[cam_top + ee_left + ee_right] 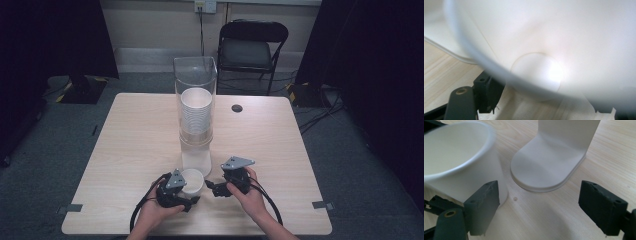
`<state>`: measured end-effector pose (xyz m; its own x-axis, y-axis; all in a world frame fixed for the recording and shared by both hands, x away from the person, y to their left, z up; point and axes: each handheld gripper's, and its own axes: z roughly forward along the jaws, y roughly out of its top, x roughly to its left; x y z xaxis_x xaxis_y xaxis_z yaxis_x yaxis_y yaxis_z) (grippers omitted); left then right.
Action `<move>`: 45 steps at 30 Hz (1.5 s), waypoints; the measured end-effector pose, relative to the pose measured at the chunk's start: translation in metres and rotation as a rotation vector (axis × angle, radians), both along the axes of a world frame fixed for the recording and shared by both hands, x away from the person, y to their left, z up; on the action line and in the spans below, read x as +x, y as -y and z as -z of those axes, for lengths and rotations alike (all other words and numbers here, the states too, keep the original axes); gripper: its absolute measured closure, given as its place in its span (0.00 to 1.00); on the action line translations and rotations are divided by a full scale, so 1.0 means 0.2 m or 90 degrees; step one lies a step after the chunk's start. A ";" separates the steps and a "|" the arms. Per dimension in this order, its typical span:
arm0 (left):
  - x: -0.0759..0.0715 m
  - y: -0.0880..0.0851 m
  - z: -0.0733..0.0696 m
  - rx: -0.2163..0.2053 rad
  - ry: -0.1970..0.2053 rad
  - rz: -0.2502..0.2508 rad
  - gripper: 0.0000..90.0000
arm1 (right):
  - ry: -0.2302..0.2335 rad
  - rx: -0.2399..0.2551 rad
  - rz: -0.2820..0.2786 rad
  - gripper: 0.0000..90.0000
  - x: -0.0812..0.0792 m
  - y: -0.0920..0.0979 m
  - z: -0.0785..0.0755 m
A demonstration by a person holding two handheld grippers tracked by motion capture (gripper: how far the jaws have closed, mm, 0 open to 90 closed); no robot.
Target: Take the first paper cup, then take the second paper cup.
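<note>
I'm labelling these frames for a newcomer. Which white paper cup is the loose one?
Start at the tall clear cup dispenser mid-table. At its white base, nearest the person, one white paper cup sits at the left gripper. Unlike the stacked cups inside the tube, it is alone, mouth up.

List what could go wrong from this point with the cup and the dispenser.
1. The left gripper pinches the thin paper cup at its rim; squeezing harder could crease it.
2. The cup sits close to the dispenser's white base; a swing could knock it against the base.
3. The right gripper, open beside the cup, could bump it out of the left gripper's hold.
</note>
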<state>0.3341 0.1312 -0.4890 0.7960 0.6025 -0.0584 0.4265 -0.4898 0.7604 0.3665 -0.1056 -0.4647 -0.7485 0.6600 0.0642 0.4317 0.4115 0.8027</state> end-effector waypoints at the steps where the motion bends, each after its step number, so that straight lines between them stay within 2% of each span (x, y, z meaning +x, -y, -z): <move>1: 0.00 -0.01 0.00 0.003 0.004 -0.002 0.28 | -0.001 -0.003 -0.002 0.19 0.00 -0.01 0.00; 2: 0.00 -0.02 -0.01 -0.005 0.010 -0.006 0.32 | 0.000 -0.002 -0.003 0.19 0.00 -0.01 0.00; 3: 0.01 -0.03 -0.01 0.003 0.009 -0.010 0.32 | 0.000 -0.003 -0.004 0.18 0.00 -0.01 0.00; 7: 0.02 -0.08 -0.01 0.008 0.013 -0.028 0.32 | 0.004 -0.010 0.002 0.18 0.01 0.00 0.00; 8: 0.03 -0.11 -0.01 0.011 0.009 -0.047 0.32 | 0.001 -0.009 0.004 0.18 0.01 0.02 0.00; 10: 0.04 -0.14 -0.01 0.010 0.011 -0.052 0.32 | -0.001 -0.011 0.005 0.18 0.02 0.02 0.01; 13: 0.06 -0.20 0.00 -0.001 0.003 -0.086 0.32 | -0.011 -0.019 0.007 0.18 0.03 0.05 0.02; 14: 0.06 -0.20 0.00 -0.001 0.003 -0.086 0.32 | -0.011 -0.019 0.007 0.18 0.03 0.05 0.02; 16: 0.06 -0.22 0.00 -0.004 -0.001 -0.094 0.30 | -0.016 -0.018 0.010 0.18 0.03 0.06 0.03; 17: 0.06 -0.23 0.00 0.002 -0.003 -0.095 0.30 | -0.016 -0.018 0.010 0.18 0.03 0.06 0.03; 18: 0.05 -0.26 0.00 0.013 -0.011 -0.097 0.24 | -0.024 -0.021 0.006 0.18 0.03 0.08 0.04; 19: 0.05 -0.26 0.00 0.013 -0.011 -0.097 0.24 | -0.024 -0.021 0.006 0.18 0.03 0.08 0.04; 20: 0.04 -0.28 0.00 0.024 -0.013 -0.096 0.23 | -0.022 -0.031 0.003 0.18 0.03 0.08 0.04; 26: 0.02 -0.34 0.02 0.026 -0.028 -0.107 0.19 | -0.017 -0.042 0.005 0.17 0.03 0.10 0.06; 27: 0.02 -0.35 0.03 0.034 -0.028 -0.107 0.19 | -0.017 -0.042 0.005 0.17 0.03 0.10 0.06; 28: 0.01 -0.36 0.04 0.033 -0.030 -0.109 0.18 | -0.022 -0.061 0.011 0.17 0.04 0.09 0.07; 32: 0.01 -0.36 0.04 0.039 -0.015 -0.101 0.18 | -0.021 -0.081 0.016 0.17 0.04 0.09 0.09; 33: 0.00 -0.36 0.05 0.046 -0.011 -0.093 0.18 | -0.023 -0.097 0.022 0.17 0.04 0.09 0.10; 36: 0.00 -0.37 0.05 0.047 0.001 -0.088 0.17 | -0.024 -0.100 0.030 0.18 0.04 0.09 0.12; 37: -0.01 -0.37 0.06 0.040 0.008 -0.088 0.17 | -0.031 -0.105 0.037 0.15 0.05 0.11 0.16; 38: -0.01 -0.37 0.06 0.040 0.008 -0.088 0.17 | -0.022 -0.094 0.040 0.15 0.04 0.11 0.17; 40: -0.01 -0.38 0.06 0.036 0.010 -0.086 0.17 | -0.013 -0.086 0.041 0.15 0.04 0.12 0.18; 45: -0.02 -0.39 0.06 0.040 0.011 -0.079 0.17 | -0.014 -0.086 0.057 0.14 0.04 0.13 0.18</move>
